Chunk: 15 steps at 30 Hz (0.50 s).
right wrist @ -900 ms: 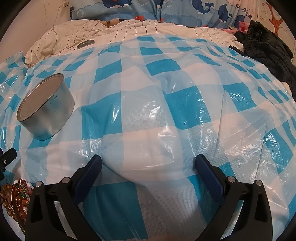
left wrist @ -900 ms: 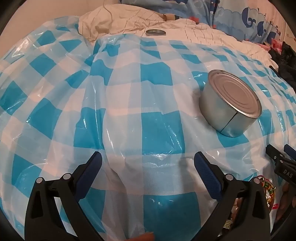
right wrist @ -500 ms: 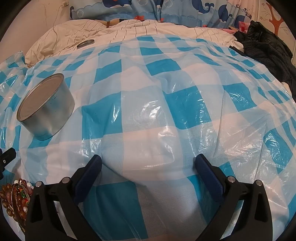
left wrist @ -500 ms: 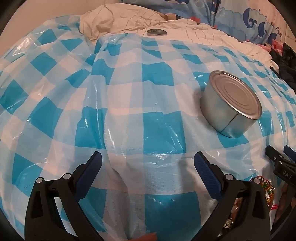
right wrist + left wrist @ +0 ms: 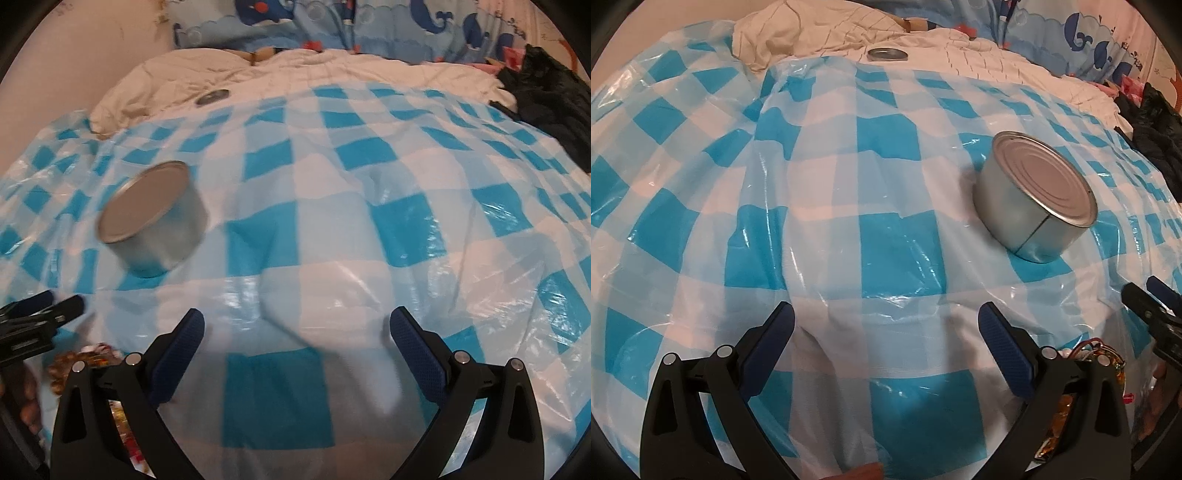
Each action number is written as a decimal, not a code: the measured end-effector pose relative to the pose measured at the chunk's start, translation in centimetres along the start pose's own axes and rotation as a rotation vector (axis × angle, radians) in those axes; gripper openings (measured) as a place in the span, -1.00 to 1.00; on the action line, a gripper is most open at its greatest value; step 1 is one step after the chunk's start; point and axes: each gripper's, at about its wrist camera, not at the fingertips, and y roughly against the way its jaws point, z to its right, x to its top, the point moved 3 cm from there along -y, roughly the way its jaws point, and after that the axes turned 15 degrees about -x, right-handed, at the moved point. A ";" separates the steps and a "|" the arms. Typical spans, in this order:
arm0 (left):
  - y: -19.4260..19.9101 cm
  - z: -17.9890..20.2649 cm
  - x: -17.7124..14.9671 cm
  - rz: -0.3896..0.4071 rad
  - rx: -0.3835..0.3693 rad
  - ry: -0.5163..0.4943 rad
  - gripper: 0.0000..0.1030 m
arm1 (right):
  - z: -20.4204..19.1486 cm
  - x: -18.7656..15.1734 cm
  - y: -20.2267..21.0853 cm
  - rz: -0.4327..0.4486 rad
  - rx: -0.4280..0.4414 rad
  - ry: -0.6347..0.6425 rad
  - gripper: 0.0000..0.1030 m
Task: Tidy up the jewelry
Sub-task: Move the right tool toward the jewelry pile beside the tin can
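Both claws gape wide, holding nothing. Jewelry (image 5: 1086, 354) lies near, just right of the left claw (image 5: 886, 325), left of the right claw (image 5: 297, 328); tin (image 5: 1036, 201) sits farther.

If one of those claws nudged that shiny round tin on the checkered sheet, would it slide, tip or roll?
The tin is squat and wide, resting on a flat end, so it probably resists tipping. It already leans on the soft, wrinkled plastic sheet, so a push would likely rock or drag it rather than slide it cleanly. Knocked onto its smooth curved wall, it might roll.
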 end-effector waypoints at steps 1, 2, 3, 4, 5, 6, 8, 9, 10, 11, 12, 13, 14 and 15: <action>-0.1 -0.2 -0.1 -0.010 0.001 0.009 0.86 | -0.3 0.0 0.3 0.000 0.026 0.009 0.88; -0.1 -0.4 -0.1 -0.017 -0.008 0.023 0.86 | -0.6 -0.2 0.4 0.002 0.043 0.018 0.88; -0.2 -0.6 -0.3 -0.025 -0.008 0.035 0.86 | -1.2 -0.3 0.8 0.006 0.067 0.044 0.88; -0.4 -0.8 -0.5 -0.041 -0.009 0.048 0.86 | -1.6 -0.4 0.9 0.010 0.078 0.061 0.88; -0.7 -1.1 -0.8 -0.064 -0.014 0.059 0.86 | -2.0 -0.5 1.2 0.018 0.091 0.080 0.88; -1.1 -1.3 -1.0 -0.082 -0.017 0.063 0.86 | -2.3 -0.6 1.5 0.025 0.098 0.089 0.88; -1.2 -1.5 -1.4 -0.079 -0.026 0.063 0.86 | -2.9 -0.7 2.2 0.040 0.133 0.112 0.88; -1.1 -1.6 -1.5 -0.073 -0.036 0.062 0.86 | -3.3 -0.8 2.7 0.048 0.172 0.126 0.88; -1.1 -1.6 -1.7 -0.067 -0.040 0.059 0.86 | -3.8 -0.9 3.2 0.054 0.213 0.143 0.88; -1.1 -1.6 -1.8 -0.061 -0.043 0.053 0.86 | -4.5 -1.1 4.1 0.066 0.262 0.176 0.88; -1.1 -1.6 -2.0 -0.062 -0.040 0.040 0.86 | -5.2 -1.4 4.8 0.081 0.298 0.215 0.88; -1.1 -1.5 -2.0 -0.067 -0.035 0.025 0.86 | -6.0 -1.8 5.6 0.102 0.321 0.257 0.88; -1.1 -1.4 -2.1 -0.070 -0.033 0.012 0.86 | -6.4 -2.0 5.9 0.118 0.324 0.284 0.88; -1.0 -1.4 -2.0 -0.070 -0.035 0.009 0.86 | -7.3 -2.5 6.6 0.147 0.318 0.337 0.88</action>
